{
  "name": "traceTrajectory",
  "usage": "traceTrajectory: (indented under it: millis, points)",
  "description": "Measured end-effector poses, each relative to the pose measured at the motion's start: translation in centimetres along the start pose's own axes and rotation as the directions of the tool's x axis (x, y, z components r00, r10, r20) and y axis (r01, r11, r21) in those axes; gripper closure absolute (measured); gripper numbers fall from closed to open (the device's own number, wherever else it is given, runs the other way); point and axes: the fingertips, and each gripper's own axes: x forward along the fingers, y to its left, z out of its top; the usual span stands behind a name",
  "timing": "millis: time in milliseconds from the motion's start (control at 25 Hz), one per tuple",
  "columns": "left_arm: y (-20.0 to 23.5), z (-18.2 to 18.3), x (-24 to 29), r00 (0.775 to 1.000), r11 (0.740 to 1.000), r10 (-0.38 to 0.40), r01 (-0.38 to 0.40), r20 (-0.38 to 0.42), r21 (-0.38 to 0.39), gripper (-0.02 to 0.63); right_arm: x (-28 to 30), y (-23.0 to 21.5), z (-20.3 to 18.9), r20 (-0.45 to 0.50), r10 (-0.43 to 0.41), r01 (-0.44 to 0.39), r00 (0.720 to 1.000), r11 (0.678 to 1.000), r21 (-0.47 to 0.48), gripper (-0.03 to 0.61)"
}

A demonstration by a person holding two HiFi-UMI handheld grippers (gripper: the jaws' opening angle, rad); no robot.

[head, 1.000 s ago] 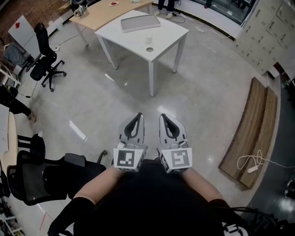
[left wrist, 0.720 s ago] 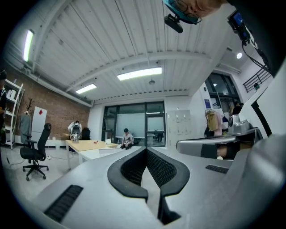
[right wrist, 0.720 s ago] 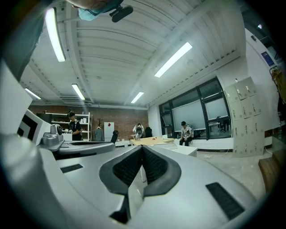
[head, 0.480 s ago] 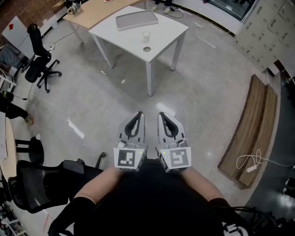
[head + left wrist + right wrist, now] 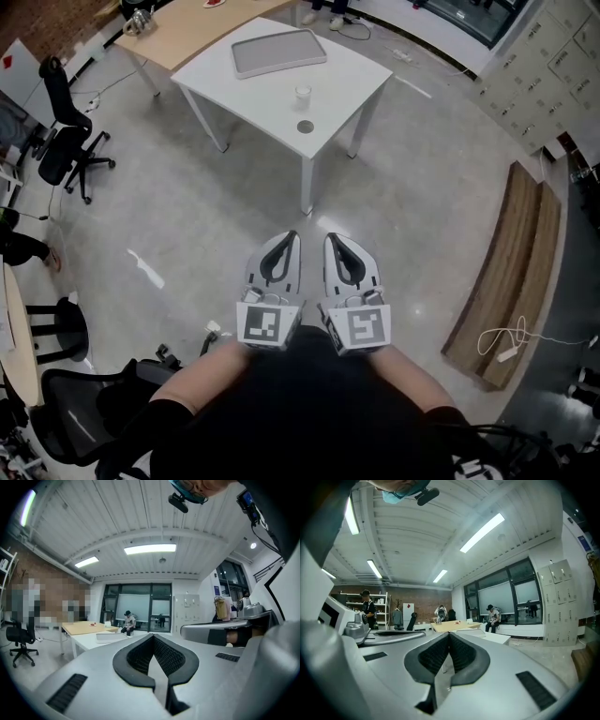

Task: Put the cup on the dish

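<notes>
The left gripper (image 5: 290, 236) and right gripper (image 5: 330, 238) sit side by side, well short of the white table (image 5: 246, 92). Each is a smooth grey plastic shell with black ribbed pads. On both, the fingers are pressed together at the tips with nothing between them.

Between them and the table's near corner lies a glossy grey concrete floor (image 5: 234, 216), a free path straight to that corner. Right of the table and nearer, long wooden boards (image 5: 511, 253) lie flat, with a white cable (image 5: 506, 339) looped over their near end. Left of the table stands a black office chair (image 5: 58, 141) on castors.

The table is square and matte, on thin legs. The dish (image 5: 306, 127), small, round and grey, lies close to the edge at the near corner. The cup (image 5: 303, 93), small and pale, stands upright just beyond the dish, apart from it. A flat grey tray (image 5: 279, 52) with rounded corners fills the table's far side. A light wooden desk (image 5: 192, 23) butts against the table's far-left edge.

Compared with a second ago, the table sits lower in the head view, nearer the grippers, whose fingers remain closed.
</notes>
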Motion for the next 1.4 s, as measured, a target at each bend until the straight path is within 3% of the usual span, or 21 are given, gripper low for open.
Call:
traceTrajectory:
  millis: [320,600,1000,1400]
  points:
    - [7.6,0.8,5.0,1.0,0.999,-0.025,0.025,0.004,-0.02,0.606,9.3,1.1,1.7,-0.008,-0.023,0.023,1.0,0.999,-0.033,0.566]
    - [12.1,1.3,7.2,1.0,1.0,-0.008,0.008,0.005,-0.027,0.606,13.9,2.2,2.6,0.007,-0.013,0.013,1.0,1.0,-0.027,0.566]
    - [14.4,0.1,13.9,1.0,1.0,0.007,-0.007,-0.022,-0.026,0.606,20.4,-1.9,2.0,-0.004,-0.012,0.012,1.0,1.0,-0.016,0.566]
    - [16.9,-0.7,25.3,0.998,0.999,0.031,-0.032,-0.054,-0.02,0.606,30.1,-9.7,1.4,-0.024,0.03,-0.03,0.999,1.0,0.006,0.566]
